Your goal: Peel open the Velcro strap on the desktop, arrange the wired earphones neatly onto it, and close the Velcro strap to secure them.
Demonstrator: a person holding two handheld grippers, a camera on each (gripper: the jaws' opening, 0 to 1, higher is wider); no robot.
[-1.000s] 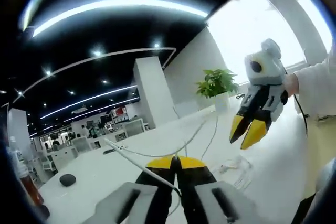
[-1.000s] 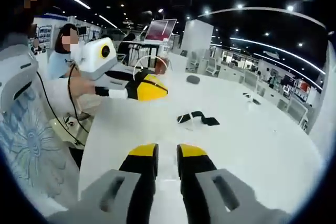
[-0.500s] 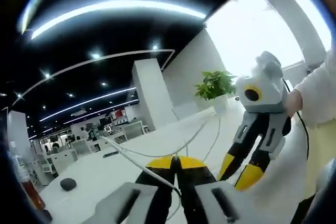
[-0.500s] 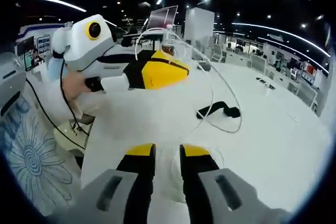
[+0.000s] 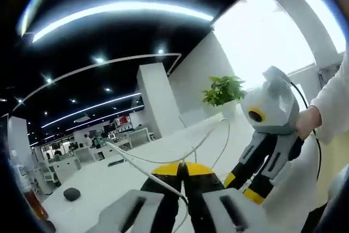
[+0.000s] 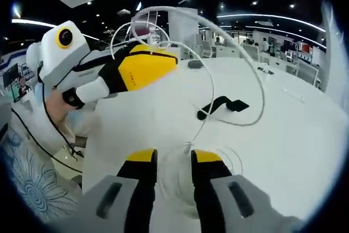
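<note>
Left gripper jaws pinch earphone cable; right gripper jaws parted, strap distant.

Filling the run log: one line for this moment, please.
left gripper: shut on earphone cable, lifted | right gripper: open by coiled cable on desk | Velcro strap: on desk, untouched

One Velcro strap, one set of wired earphones, two grippers — left gripper, right gripper — one potted plant.
</note>
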